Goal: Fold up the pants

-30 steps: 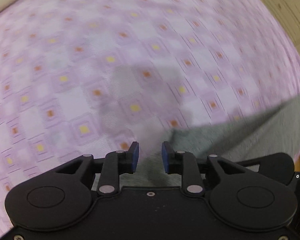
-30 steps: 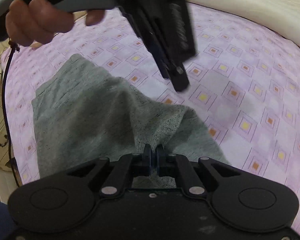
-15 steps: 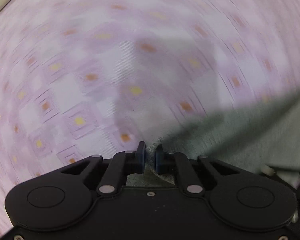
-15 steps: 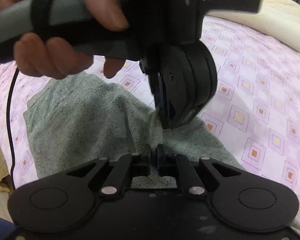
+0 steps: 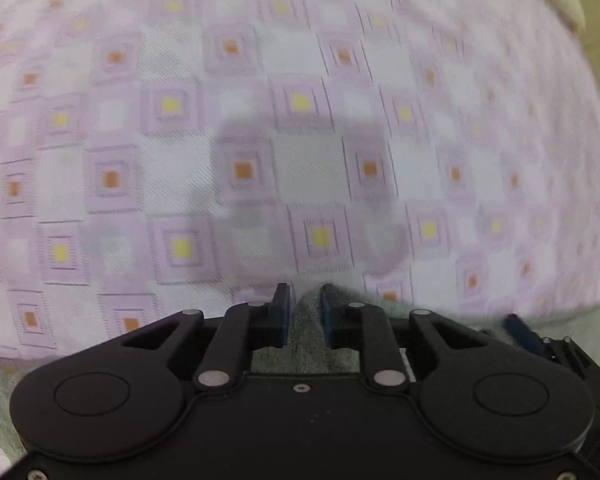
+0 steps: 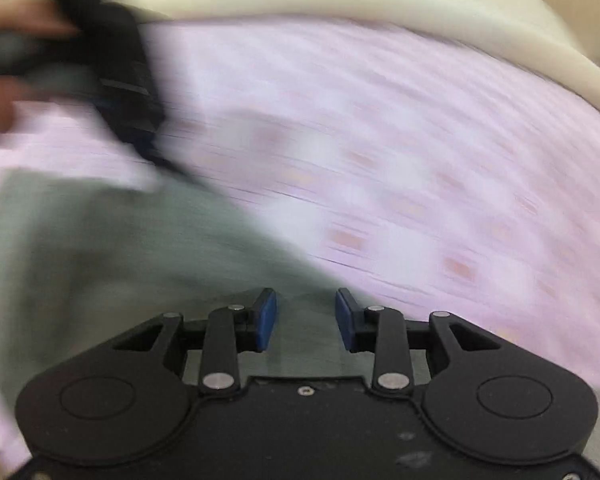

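Note:
The grey pants [image 5: 306, 344] lie on the pink patterned bedsheet [image 5: 300, 80], seen along the bottom of the left wrist view. My left gripper [image 5: 305, 308] points down at their edge; its jaws are opening, with a small peak of grey cloth between the blue pads. In the blurred right wrist view the pants [image 6: 120, 248] fill the lower left. My right gripper [image 6: 306, 312] is over them, its jaws opening wide and the cloth lying loose below the pads. A hand [image 6: 4, 76] holds the left gripper at the upper left of that view.
The bedsheet [image 6: 420, 160] stretches away beyond the pants. A cream blanket or pillow [image 6: 340, 8] borders it at the far side, also seen as a cream edge [image 5: 556, 4] at the top right of the left wrist view.
Both grippers closed on the pants' edge, swept sideways across the bed, and now their jaws have come apart. The left gripper sits further to the upper left in the right wrist view.

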`<state>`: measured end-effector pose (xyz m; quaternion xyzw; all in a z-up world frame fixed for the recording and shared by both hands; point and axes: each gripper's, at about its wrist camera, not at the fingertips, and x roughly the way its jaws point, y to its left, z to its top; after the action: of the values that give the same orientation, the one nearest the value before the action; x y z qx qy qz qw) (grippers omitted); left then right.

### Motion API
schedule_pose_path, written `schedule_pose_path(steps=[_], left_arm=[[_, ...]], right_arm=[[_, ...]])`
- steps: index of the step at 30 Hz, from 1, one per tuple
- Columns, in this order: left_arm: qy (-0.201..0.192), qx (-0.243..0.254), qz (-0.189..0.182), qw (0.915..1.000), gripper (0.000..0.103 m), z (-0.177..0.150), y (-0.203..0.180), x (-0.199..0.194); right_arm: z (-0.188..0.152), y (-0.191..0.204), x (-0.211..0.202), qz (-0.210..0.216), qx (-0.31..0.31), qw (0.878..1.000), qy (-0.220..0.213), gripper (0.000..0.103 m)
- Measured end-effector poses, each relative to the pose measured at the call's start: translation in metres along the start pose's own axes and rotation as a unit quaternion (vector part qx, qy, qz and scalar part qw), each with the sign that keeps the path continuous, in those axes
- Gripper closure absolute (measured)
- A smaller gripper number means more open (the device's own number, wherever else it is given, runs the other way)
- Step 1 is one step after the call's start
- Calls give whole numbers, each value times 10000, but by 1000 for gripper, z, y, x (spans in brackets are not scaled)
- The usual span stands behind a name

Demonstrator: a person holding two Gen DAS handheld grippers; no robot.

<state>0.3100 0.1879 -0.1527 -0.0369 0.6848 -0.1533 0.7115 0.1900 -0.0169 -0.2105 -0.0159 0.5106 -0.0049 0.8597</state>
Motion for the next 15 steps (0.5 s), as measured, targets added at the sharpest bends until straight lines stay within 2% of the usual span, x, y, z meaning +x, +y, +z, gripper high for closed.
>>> schedule_pose_path(steps=[2,3,5,7,9,11,13,15], left_arm=[[-407,19,50,9992,68,-7,6,-21],[-616,115,150,9979,68,-13,10,-30],[-913,251,345,9949,68,-24,14,-45],[-1068,191,432,9932,68,-38,27,-56],[-1106,87,498,9926,68,-54,40,-61],[-1111,177,651,9915,68,-73,45,-58],[-1181,179,1023,9876,68,-99,53,-50],[-1037,101,1370,9851,67,-121,66,-39]], right_arm=[[7,-17,-7,-148,442,9989,44,66],[11,-15,-14,7,366,9993,-29,66],[13,0,-30,473,-5,9983,-345,66],[16,28,-45,1144,-423,9908,-593,66],[18,56,-48,1789,-743,9794,-564,69],[19,86,-40,2242,-1168,9670,-316,69],[22,104,-22,2263,-1672,9594,-194,70],[28,110,5,1734,-2025,9638,-83,76]])
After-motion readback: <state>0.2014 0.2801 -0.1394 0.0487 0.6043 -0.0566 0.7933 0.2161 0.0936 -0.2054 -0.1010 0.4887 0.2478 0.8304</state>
